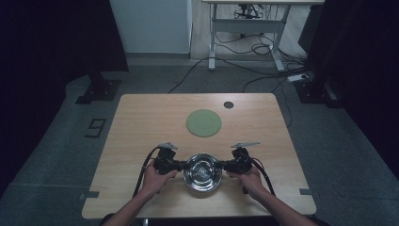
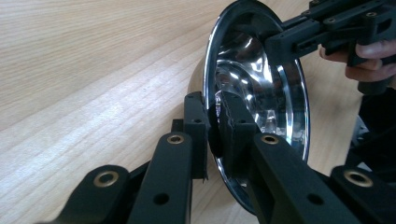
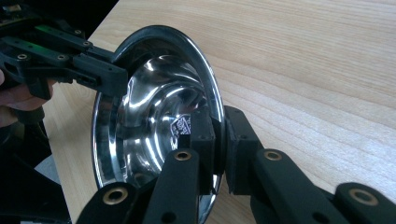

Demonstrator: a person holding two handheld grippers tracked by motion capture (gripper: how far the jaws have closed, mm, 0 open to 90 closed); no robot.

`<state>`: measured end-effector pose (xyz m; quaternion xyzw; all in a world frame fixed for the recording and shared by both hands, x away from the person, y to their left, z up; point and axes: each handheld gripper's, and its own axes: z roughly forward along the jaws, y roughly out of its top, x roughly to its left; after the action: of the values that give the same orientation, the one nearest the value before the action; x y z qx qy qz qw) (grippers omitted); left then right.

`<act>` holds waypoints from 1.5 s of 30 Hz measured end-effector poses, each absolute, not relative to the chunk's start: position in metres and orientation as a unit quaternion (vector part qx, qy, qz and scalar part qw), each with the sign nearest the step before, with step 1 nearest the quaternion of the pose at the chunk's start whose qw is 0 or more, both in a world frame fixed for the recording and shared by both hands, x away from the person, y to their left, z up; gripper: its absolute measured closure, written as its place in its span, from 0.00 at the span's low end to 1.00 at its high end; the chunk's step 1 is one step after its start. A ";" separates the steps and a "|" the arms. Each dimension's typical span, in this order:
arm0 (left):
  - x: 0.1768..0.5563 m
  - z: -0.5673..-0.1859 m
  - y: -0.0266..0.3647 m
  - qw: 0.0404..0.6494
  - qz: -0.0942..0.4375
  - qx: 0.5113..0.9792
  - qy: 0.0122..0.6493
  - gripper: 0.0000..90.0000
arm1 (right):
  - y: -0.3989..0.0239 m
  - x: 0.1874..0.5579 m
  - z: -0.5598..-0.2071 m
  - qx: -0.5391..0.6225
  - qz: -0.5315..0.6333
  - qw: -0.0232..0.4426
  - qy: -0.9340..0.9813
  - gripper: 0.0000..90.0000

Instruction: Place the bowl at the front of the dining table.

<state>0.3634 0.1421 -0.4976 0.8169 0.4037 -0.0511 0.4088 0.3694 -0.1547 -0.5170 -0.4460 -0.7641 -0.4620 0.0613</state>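
Note:
A shiny steel bowl [image 1: 203,173] stands on the wooden table [image 1: 141,122] near its front edge, between the person's two hands. My left gripper [image 1: 184,165] is shut on the bowl's left rim, and my right gripper [image 1: 221,165] is shut on the opposite rim. In the left gripper view my left gripper [image 2: 215,128] pinches the rim of the bowl [image 2: 252,79], one jaw inside and one outside, and the right gripper [image 2: 273,46] holds the far rim. In the right gripper view my right gripper [image 3: 219,133] clamps the rim of the bowl [image 3: 154,107] the same way, across from the left gripper [image 3: 116,74].
A flat green round mat [image 1: 203,123] lies on the table beyond the bowl. A small dark disc [image 1: 228,104] sits near the far edge. Past the table are a desk frame [image 1: 244,28] and cables on the grey floor.

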 end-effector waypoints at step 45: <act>0.382 -0.483 0.139 0.414 0.001 0.809 0.418 0.95 | -0.146 0.385 -0.495 -0.431 -0.462 -0.005 -0.775 0.94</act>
<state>0.3817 0.1394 -0.4826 0.8088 0.4180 0.0008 0.4137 0.3852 -0.1461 -0.4950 -0.4315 -0.7746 -0.4624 -0.0045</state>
